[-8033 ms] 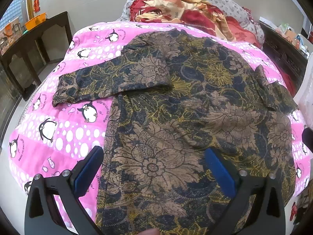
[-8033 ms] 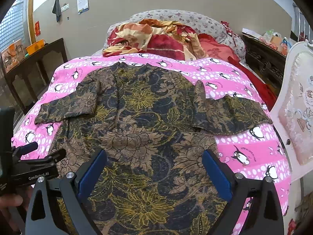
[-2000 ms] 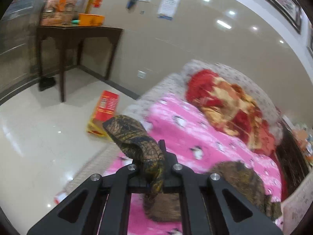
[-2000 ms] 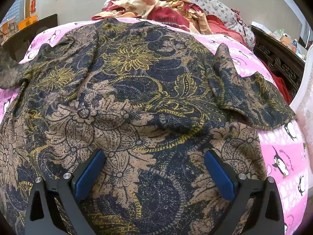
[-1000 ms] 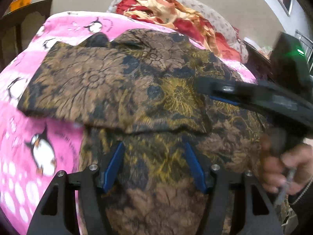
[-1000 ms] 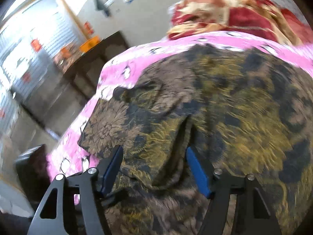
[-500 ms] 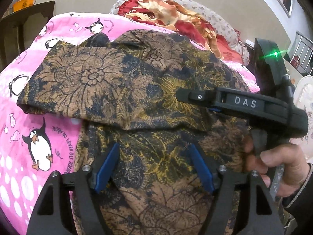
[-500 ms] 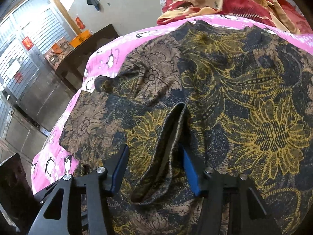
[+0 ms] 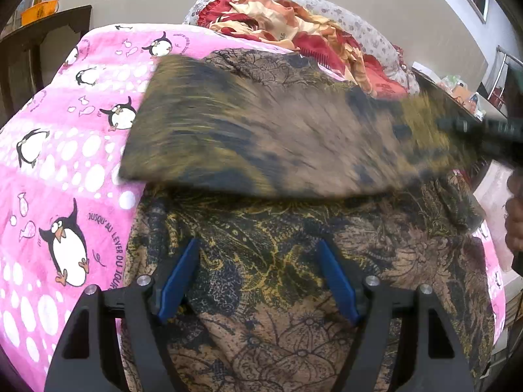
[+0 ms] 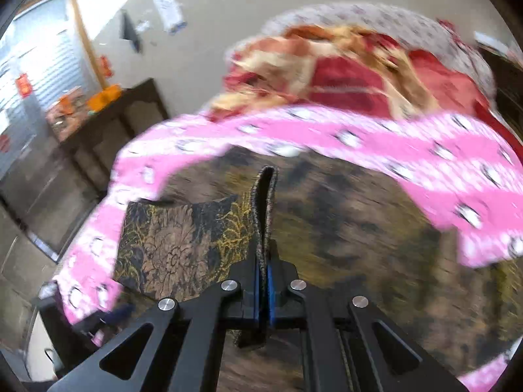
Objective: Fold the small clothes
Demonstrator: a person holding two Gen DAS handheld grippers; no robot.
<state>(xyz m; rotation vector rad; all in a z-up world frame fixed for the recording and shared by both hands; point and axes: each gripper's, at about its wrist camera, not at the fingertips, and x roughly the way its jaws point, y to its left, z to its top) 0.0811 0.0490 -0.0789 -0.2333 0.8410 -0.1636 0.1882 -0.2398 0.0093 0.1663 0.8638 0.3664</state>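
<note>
Pink blanket (image 9: 81, 150): penguin print, covering the bed, bare along its left edge.
Left gripper (image 9: 258, 281): jaws apart, holding nothing, low over the shirt's lower half.
Shirt (image 9: 294, 261): brown-and-gold floral, spread across the blanket's middle.
Sleeve (image 9: 278, 143): lifted off the shirt, stretched crosswise, blurred.
Right gripper (image 10: 262, 289): clamped on the sleeve's edge, at the bed's right side.
Quilt (image 9: 294, 29): red, heaped at the bed's head.
</note>
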